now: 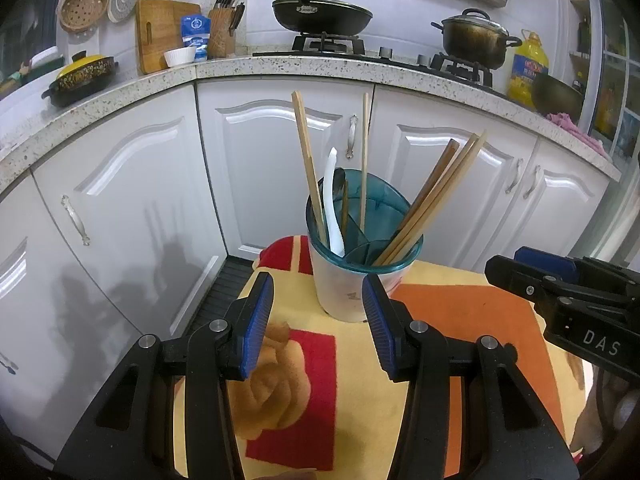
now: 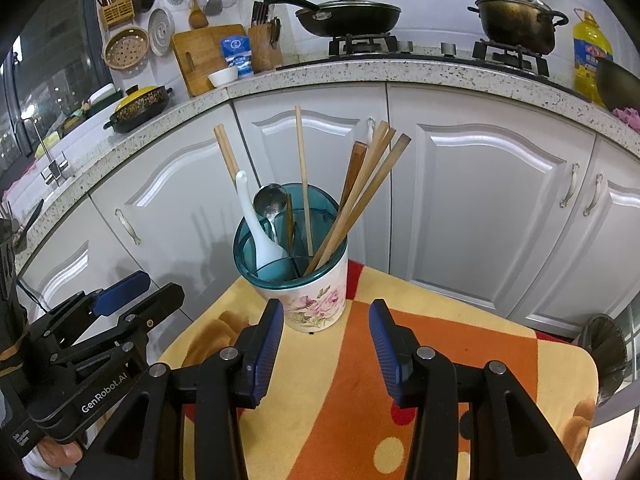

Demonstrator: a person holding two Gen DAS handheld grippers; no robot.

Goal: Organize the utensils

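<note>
Desk (image 2: 500,344) under its orange-yellow cloth carries only the utensil holder (image 2: 316,300); I see no loose utensils on it in either view. So I judge the task done or nearly done.

Holder stands upright just ahead of both tongs, touching neither. It is centred past my left tongs (image 1: 318,320) and slightly left of the gap of my right tongs (image 2: 326,340).

Inside the holder, largest first: the chopsticks (image 2: 360,196), a bundle leaning right in the near-right compartment, plus others standing in the back and left. Then the white spoon (image 2: 256,228) and the metal spoon (image 2: 270,200), both in the left compartment. Sorting looks mixed: chopsticks share the spoons' side. Possibly that is what remains, I can't be sure.

Left tongs: jaws parted about halfway, nothing between the pads. Right tongs: same, half open, empty. Both hover above the cloth, short of the holder.
</note>
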